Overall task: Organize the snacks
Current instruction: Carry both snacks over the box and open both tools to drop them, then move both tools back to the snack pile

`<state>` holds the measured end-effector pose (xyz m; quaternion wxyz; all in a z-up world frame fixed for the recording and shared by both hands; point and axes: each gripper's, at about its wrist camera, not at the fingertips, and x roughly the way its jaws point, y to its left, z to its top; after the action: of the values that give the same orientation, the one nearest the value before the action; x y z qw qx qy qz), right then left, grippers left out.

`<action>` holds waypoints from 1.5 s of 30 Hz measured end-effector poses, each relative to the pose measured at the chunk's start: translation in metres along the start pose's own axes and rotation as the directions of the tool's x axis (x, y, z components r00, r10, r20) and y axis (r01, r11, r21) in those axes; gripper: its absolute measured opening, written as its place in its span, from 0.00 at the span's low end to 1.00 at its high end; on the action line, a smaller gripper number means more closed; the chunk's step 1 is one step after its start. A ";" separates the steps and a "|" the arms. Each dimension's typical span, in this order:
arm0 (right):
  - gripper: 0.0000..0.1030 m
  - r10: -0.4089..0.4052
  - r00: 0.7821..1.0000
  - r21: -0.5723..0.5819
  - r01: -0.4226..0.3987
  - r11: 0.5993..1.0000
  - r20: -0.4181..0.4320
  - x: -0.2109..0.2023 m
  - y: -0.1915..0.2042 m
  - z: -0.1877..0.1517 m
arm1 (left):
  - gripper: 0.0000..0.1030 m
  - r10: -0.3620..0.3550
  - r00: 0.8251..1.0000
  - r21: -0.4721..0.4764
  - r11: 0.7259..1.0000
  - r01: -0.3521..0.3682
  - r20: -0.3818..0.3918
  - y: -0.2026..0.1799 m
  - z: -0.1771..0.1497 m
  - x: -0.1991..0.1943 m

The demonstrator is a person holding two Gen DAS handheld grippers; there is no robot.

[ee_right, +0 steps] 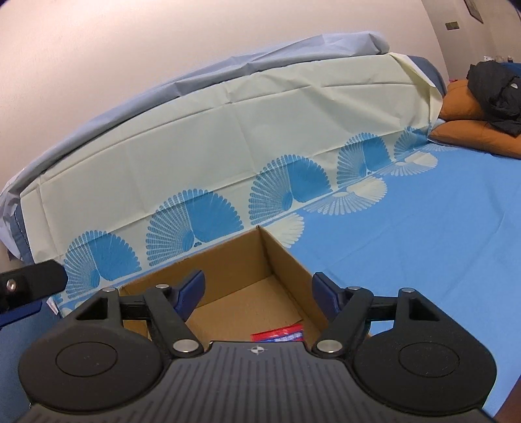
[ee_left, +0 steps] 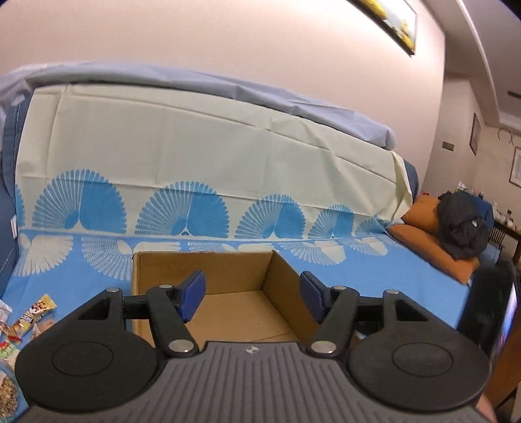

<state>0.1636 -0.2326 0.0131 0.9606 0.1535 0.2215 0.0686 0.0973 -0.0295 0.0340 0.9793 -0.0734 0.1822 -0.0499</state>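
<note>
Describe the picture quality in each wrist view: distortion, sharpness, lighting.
Left wrist view: fisheye bends the wall and sofa back; the cardboard box looks sharp, while the right edge is dark and smeared. Right wrist view: the same curved distortion, even soft light, no glare, and the red packet in the box is clear.

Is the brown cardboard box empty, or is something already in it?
Not empty: the brown cardboard box holds a red snack packet on its floor, near corner.

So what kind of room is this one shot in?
Probably a living room at home: a sofa draped in a blue-and-cream cloth, orange cushions at its end, framed pictures on the wall. A cardboard box sits on the seat.
</note>
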 end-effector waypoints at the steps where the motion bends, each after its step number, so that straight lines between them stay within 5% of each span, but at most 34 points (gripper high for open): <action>1: 0.72 -0.002 1.000 -0.003 0.002 1.000 -0.005 0.001 0.000 -0.001 | 0.67 0.003 1.000 0.010 1.000 -0.003 0.012 0.000 -0.008 -0.005; 10: 0.70 0.003 1.000 -0.065 -0.003 0.998 -0.006 0.001 0.014 -0.006 | 0.61 -0.026 0.999 -0.020 0.999 0.026 -0.023 0.024 -0.046 -0.040; 15: 0.66 0.027 1.000 -0.096 -0.027 0.995 -0.005 -0.001 0.020 -0.010 | 0.29 -0.085 0.994 -0.071 0.994 0.080 -0.064 0.042 -0.054 -0.049; 21: 0.64 0.068 0.998 -0.126 -0.067 0.990 -0.001 -0.006 0.028 -0.016 | 0.25 -0.101 0.993 -0.061 0.993 0.097 -0.058 0.052 -0.056 -0.061; 29: 0.60 0.160 0.987 -0.176 -0.160 0.971 -0.011 -0.014 0.042 -0.025 | 0.25 -0.005 0.995 -0.159 0.987 -0.011 -0.096 0.107 -0.076 -0.074; 34: 0.51 0.240 0.970 -0.204 -0.242 0.949 -0.039 -0.020 0.058 -0.034 | 0.25 0.098 0.985 -0.277 0.952 -0.134 -0.139 0.168 -0.095 -0.079; 40: 0.50 0.316 0.945 -0.263 -0.326 0.908 -0.081 -0.025 0.084 -0.046 | 0.35 0.247 0.951 -0.372 0.878 -0.301 -0.187 0.230 -0.125 -0.077; 43: 0.50 0.336 0.936 -0.290 -0.353 0.890 -0.109 -0.026 0.096 -0.052 | 0.51 0.310 0.922 -0.402 0.832 -0.382 -0.232 0.242 -0.144 -0.075; 45: 0.50 0.341 0.933 -0.307 -0.361 0.881 -0.120 -0.027 0.104 -0.057 | 0.83 0.346 0.909 -0.421 0.807 -0.415 -0.233 0.247 -0.143 -0.075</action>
<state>0.1073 -0.1252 0.0092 0.9368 0.0291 0.2058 0.2815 -0.0070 0.2048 -0.1120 0.9073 -0.2620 0.2706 0.1870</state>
